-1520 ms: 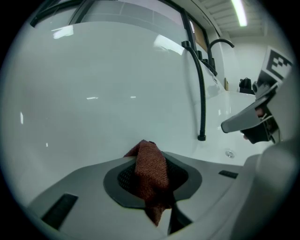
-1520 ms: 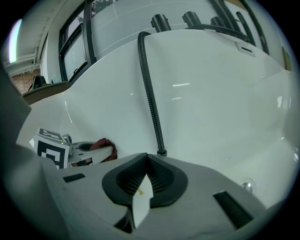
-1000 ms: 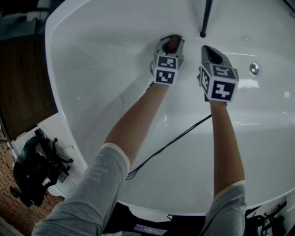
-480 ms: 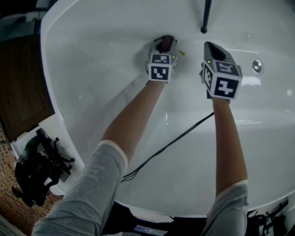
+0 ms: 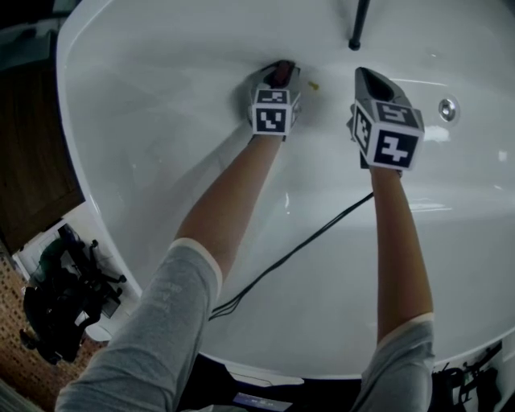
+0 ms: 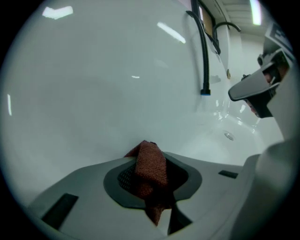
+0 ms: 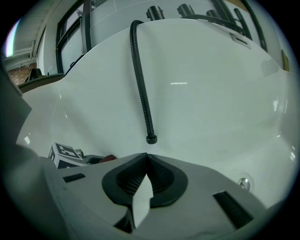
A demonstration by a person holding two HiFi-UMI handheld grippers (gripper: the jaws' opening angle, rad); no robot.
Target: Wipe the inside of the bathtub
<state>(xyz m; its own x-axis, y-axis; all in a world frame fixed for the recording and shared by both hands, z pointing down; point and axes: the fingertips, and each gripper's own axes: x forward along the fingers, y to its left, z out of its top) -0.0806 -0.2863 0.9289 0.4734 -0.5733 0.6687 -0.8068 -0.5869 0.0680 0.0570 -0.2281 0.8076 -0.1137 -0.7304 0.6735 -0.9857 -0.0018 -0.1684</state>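
Rust-red woven cloth (image 6: pixel 151 165), clamped in the left gripper (image 5: pixel 276 79), is pressing on the glossy white bathtub (image 5: pixel 153 129) inner wall while the right gripper (image 5: pixel 374 87) is hovering shut and empty, so wiping looks mid-stroke, needing steady sweeping across fresh surface.

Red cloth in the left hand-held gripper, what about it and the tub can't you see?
- Red cloth: lower end buried between the left hand-held gripper's shut jaws, left gripper view.
- Yellowish speck on the bathtub wall: too small to identify, head view.
- Black hose: top cut off by the head view's edge.
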